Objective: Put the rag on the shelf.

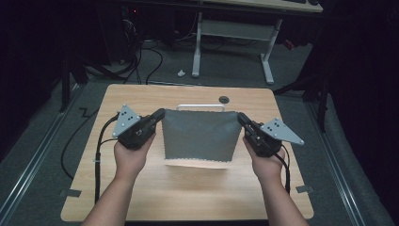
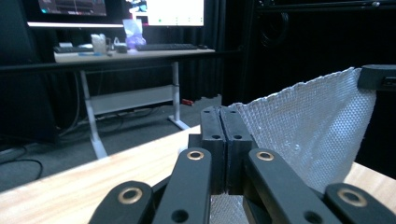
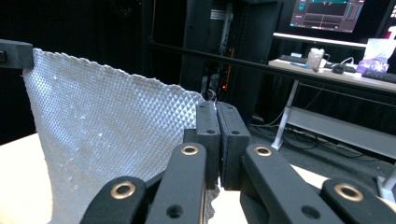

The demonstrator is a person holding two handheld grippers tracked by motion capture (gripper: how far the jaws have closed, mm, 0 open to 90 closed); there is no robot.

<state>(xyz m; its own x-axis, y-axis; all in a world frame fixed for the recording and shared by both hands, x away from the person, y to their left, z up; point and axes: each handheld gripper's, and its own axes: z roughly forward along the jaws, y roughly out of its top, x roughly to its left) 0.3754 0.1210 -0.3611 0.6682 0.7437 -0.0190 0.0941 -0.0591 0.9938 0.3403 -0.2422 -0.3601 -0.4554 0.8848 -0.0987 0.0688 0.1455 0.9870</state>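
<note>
Your left gripper (image 1: 159, 116) sits at centre left of the high view, clenched on the upper left corner of the cloth (image 1: 198, 136), and your right gripper (image 1: 242, 118) at centre right is clenched on the upper right corner. The grey cloth hangs as a flat sheet between them in the middle of the frame, its top edge stretched nearly straight, its lower edge resting on the table (image 1: 141, 193) just above a pale strip. In the left gripper view the jaws are pressed together on the textured cloth (image 2: 308, 126), which rises to the upper right, where the right gripper (image 2: 378, 77) pinches it. In the right gripper view the cloth (image 3: 102, 140) runs to the upper left, where the left gripper (image 3: 14, 53) holds it. A white handle (image 1: 201, 107) lies on the table just behind the cloth
</note>
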